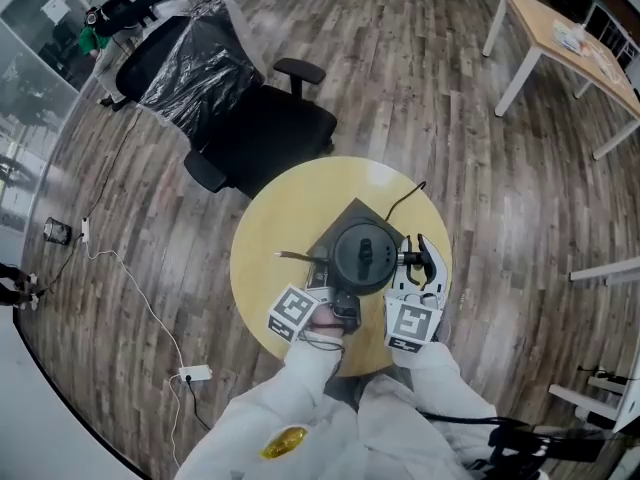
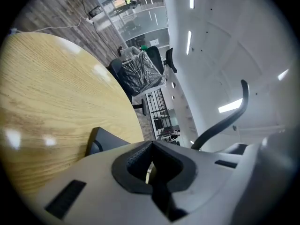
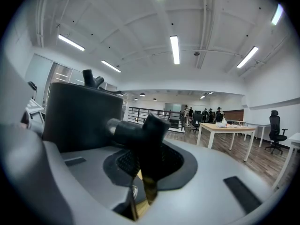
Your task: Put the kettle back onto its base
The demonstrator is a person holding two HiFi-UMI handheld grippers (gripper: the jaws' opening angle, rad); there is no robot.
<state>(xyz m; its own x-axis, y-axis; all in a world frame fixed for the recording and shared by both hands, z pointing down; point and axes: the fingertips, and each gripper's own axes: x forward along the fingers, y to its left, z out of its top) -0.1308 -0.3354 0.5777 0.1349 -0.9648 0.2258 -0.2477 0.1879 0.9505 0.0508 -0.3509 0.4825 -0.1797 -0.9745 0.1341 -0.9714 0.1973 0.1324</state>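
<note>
Round table (image 1: 285, 223), with an office chair (image 1: 250, 133) behind it.
The kettle (image 1: 364, 256) is over its base (image 1: 352, 214) at the table's near right; a desk (image 1: 540, 28) stands well apart, far right.

Legible text, brands, numbers, signs: none were readable in any view.
- Left marker cube (image 1: 297, 313) and right marker cube (image 1: 413, 323): bore black-and-white square patterns only, no letters or digits.
- Sheet on glass wall (image 1: 55, 8): print was too small to read.
- Papers on far desk (image 1: 575, 38): were illegible.
- Kettle (image 1: 365, 256): showed no readable mark.
</note>
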